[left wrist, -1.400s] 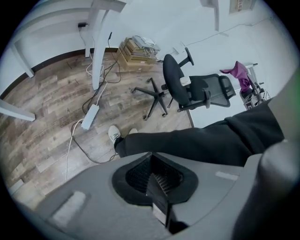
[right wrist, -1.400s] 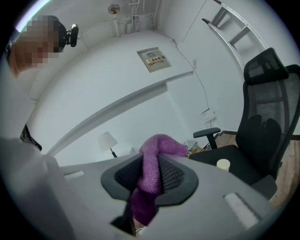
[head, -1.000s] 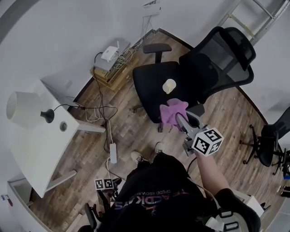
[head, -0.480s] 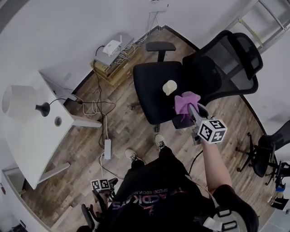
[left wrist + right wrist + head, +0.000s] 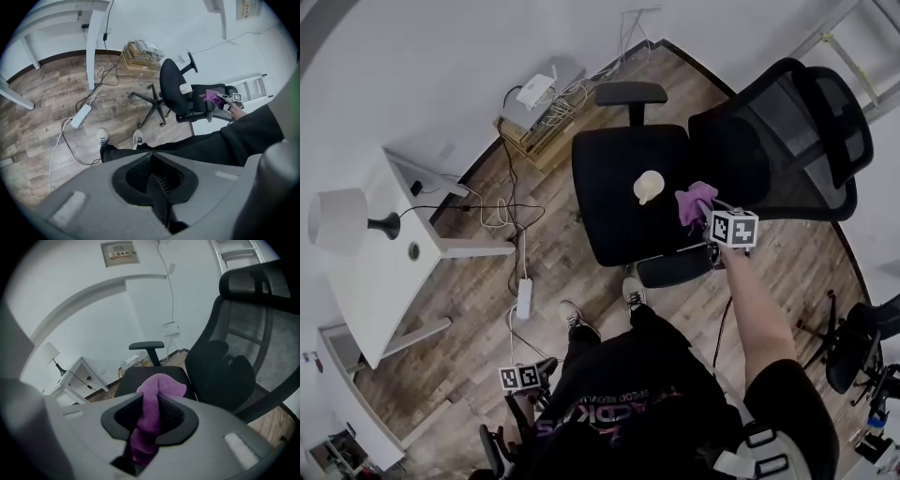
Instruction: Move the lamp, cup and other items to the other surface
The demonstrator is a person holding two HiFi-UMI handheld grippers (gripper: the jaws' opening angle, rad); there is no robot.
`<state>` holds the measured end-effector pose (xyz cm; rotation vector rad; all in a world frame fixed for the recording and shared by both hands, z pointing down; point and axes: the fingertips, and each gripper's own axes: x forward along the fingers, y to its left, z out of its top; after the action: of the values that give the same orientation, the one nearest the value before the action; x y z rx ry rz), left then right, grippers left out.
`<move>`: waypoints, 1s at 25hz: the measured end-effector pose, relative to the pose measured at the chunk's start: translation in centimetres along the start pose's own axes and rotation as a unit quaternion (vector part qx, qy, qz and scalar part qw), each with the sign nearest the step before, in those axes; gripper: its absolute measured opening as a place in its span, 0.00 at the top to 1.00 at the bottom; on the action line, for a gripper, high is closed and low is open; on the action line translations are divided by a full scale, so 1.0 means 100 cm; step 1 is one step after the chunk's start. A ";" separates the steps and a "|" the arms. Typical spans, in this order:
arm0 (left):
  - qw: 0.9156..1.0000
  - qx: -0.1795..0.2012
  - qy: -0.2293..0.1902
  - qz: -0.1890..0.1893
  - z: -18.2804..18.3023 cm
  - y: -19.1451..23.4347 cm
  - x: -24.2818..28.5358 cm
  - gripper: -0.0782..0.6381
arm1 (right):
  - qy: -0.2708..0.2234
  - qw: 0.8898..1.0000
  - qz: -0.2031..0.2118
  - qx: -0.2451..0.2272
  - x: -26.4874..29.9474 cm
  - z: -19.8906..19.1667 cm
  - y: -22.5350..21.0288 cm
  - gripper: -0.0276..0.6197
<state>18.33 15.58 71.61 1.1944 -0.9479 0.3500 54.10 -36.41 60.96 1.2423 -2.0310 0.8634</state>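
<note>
Right gripper view: right tongs [image 5: 150,420] pinch purple cloth [image 5: 158,386] (over chair seat [image 5: 130,379]).

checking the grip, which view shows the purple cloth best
Right gripper view: the purple cloth sits large, pinched between the right tongs. Head view shows it small above the chair seat; left gripper view, just a distant purple speck.

Purple cloth [image 5: 161,385] ends hidden inside right claw [image 5: 149,420]; chair back [image 5: 243,333] cropped.

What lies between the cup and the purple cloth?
Nothing: in the head view only bare chair seat shows between the cup and the cloth.
</note>
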 end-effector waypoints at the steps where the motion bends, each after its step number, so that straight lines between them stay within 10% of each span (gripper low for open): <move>1: 1.000 -0.004 -0.006 0.002 -0.001 -0.009 0.003 0.89 | 0.013 1.000 0.004 0.001 0.010 -0.002 -0.007 0.82; 12: 0.989 -0.124 -0.078 0.027 -0.060 -0.055 0.016 0.89 | 0.111 0.993 0.018 0.047 0.100 -0.019 -0.049 0.80; 21: 0.986 -0.137 -0.082 0.036 -0.084 -0.069 0.031 0.89 | 0.113 0.990 0.061 0.053 0.104 -0.023 -0.040 0.68; 25: 0.987 -0.132 -0.084 0.037 -0.079 -0.079 0.040 0.89 | 0.046 0.990 0.117 0.058 0.074 0.010 -0.030 0.96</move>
<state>29.51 18.79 69.28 0.9575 -1.1483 0.1760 53.84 -42.10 66.59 1.0152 -2.1044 1.1435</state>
